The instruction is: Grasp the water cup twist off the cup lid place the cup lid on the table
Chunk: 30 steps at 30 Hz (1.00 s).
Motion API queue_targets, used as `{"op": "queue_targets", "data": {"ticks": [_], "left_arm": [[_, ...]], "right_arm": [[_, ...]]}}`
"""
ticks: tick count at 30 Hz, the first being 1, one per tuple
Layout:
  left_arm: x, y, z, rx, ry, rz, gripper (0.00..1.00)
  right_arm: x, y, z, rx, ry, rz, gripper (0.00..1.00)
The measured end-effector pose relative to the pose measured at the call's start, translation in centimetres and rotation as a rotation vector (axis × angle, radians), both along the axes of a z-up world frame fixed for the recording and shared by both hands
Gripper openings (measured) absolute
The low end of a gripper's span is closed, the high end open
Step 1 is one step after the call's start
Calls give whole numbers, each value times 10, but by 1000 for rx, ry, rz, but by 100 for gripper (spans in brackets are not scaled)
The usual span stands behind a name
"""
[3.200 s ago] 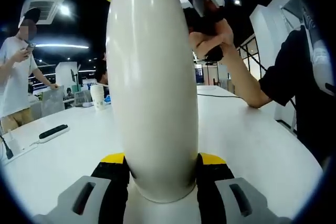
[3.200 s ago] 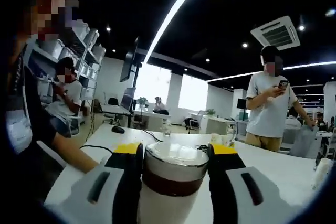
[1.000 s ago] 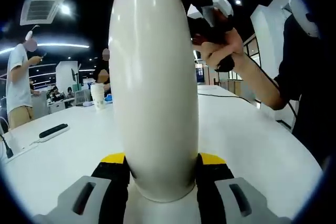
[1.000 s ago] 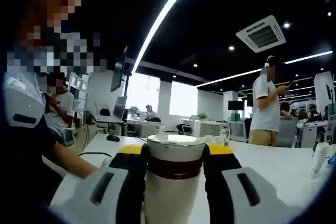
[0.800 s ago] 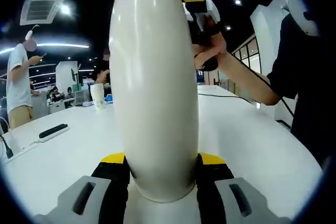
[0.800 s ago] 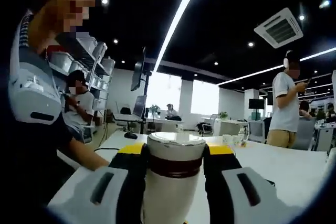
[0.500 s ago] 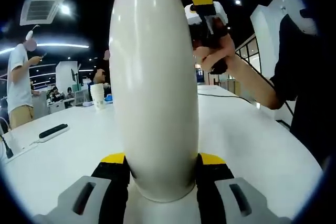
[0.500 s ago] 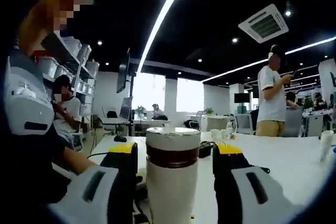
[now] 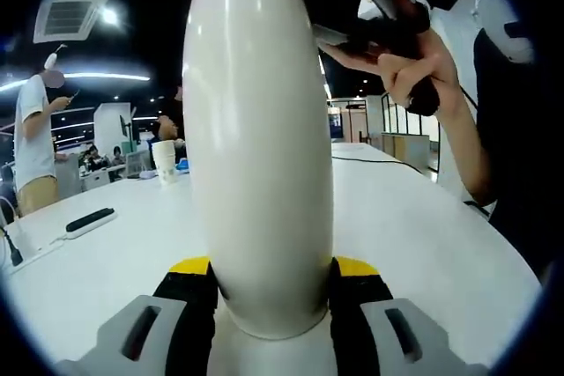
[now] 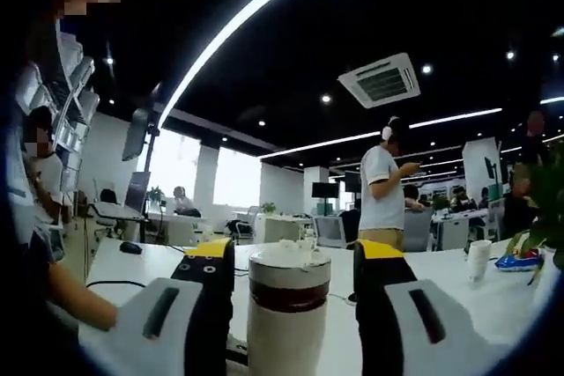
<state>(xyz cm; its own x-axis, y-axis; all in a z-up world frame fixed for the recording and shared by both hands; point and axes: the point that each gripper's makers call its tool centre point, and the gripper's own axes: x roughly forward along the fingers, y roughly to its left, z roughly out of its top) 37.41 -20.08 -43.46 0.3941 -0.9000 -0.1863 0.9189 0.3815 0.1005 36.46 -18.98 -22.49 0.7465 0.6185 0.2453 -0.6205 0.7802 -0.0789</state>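
A tall cream-white cylindrical water cup (image 9: 260, 147) stands upright on a white table (image 9: 423, 235), its long axis vertical and its mouth pointing up. In the left gripper view, the left gripper (image 9: 270, 292) is clamped on the cup's lower body, one yellow-tipped black jaw pressed against each side just above the base.

At the cup's top sits a lid with a pale cap (image 10: 290, 268) above a dark reddish-brown band. In the right gripper view, the right gripper (image 10: 293, 272) has its two yellow-tipped jaws standing on either side of the lid, spread apart with clear gaps between each jaw and the lid, so it grips nothing. In the left gripper view, the same right gripper appears beside the cup's top, held by a person's hand (image 9: 414, 63) with a black sleeve behind it.

To the left of the cup on the table lie a dark flat remote-like bar (image 9: 89, 219) and, farther back, a white paper cup (image 9: 164, 160). Behind the cup, a standing person in a white T-shirt (image 10: 383, 189) looks down at something held in the hands, under an office ceiling with a long strip light (image 10: 256, 8).
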Motion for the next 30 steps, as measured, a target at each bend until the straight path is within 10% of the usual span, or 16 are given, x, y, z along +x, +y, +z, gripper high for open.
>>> {"op": "queue_targets", "data": {"ticks": [13,25,30], "left_arm": [[0,0,0,-1,4,-1,51],[1,1,0,-3,9,-1,51],[2,1,0,-3,10,-1,51]], "right_arm": [[6,10,-10,-74,-14,95,45],[6,15,-12,-115,-26,577,44],[7,15,-13,-136,-36,624,44]]}}
